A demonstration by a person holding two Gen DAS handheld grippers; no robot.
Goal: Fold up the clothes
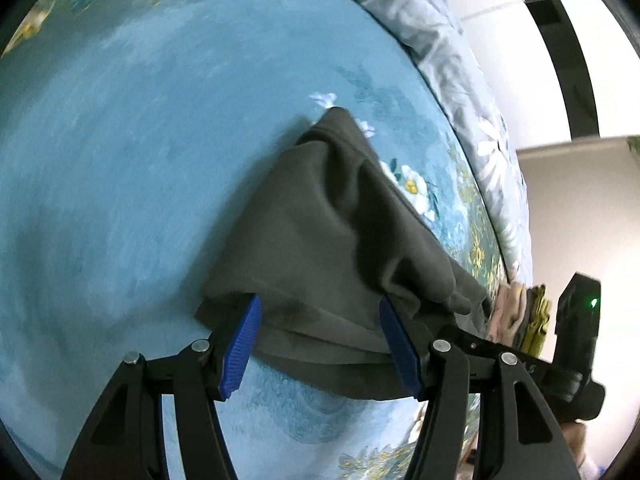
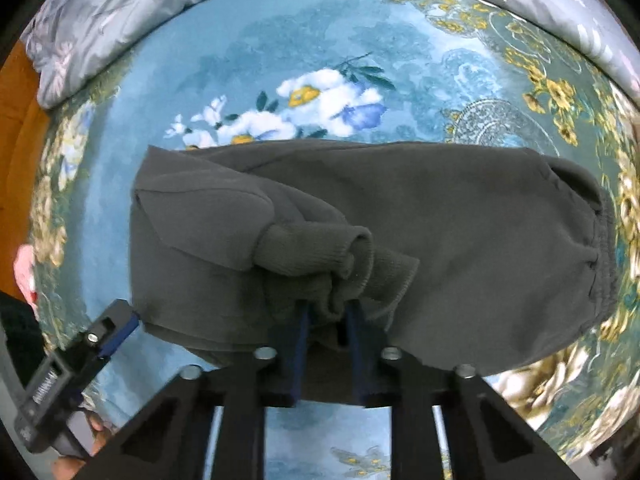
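Grey garment [image 2: 460, 220] on blue bedspread [image 2: 248, 40], cuff pinched by right gripper [image 2: 326, 316].

- You are working over a bed covered by a blue floral blanket [image 2: 256, 52].
- A grey leaf-print quilt [image 1: 448, 52] is bunched along its far edge.
- A white wall [image 1: 500, 40] stands beyond, brightly lit.

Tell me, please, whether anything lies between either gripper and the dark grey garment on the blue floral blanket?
Nothing visible does. The right gripper is already shut on the ribbed cuffs of the dark grey garment, and the left gripper is open with the garment's edge between its fingers. Only the blue floral blanket surrounds it.
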